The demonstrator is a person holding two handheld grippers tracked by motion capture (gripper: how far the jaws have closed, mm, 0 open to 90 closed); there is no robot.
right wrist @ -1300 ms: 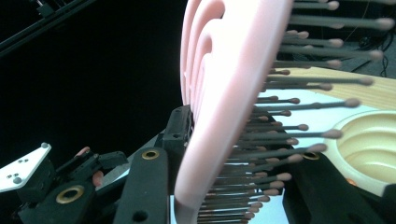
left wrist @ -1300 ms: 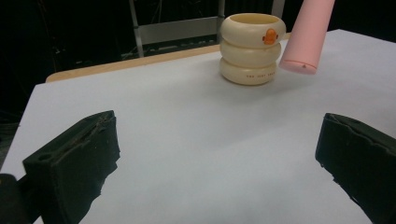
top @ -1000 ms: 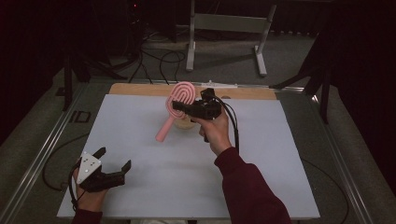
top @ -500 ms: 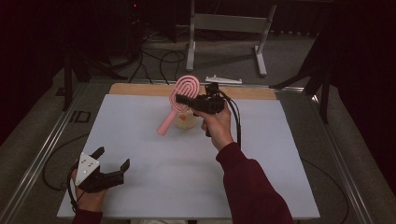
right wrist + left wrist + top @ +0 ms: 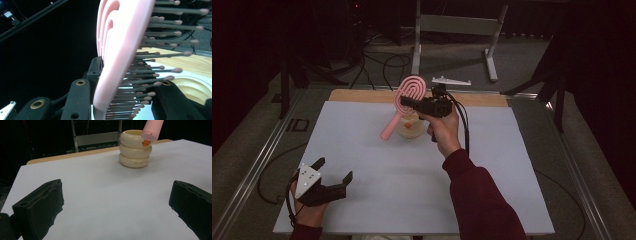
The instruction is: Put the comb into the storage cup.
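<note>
My right gripper point(image 5: 406, 103) is shut on the head of a pink hairbrush point(image 5: 408, 89) and holds it above the white table top point(image 5: 362, 165). The brush handle slants down and to the left, and its end hangs beside a cream ribbed holder point(image 5: 409, 130). In the right gripper view the brush point(image 5: 117, 65) sits between my right gripper point(image 5: 120, 100) jaws, bristles to the right, with the holder point(image 5: 192, 87) below. My left gripper point(image 5: 334, 170) rests open at the table's near left corner. The left gripper view shows my left gripper point(image 5: 117, 192) with nothing in it, the holder point(image 5: 135, 152) and the handle tip point(image 5: 151, 131) ahead.
A strip of wooden board point(image 5: 362, 95) runs along the table's far edge, with a small white bracket point(image 5: 451, 81) behind it. A metal stand point(image 5: 457, 25) and cables point(image 5: 372, 60) lie on the floor beyond. Metal rails point(image 5: 257, 165) flank the table.
My right gripper has lifted the hairbrush slightly, so the handle end hangs a little higher beside the holder. The left gripper has stayed where it was.
</note>
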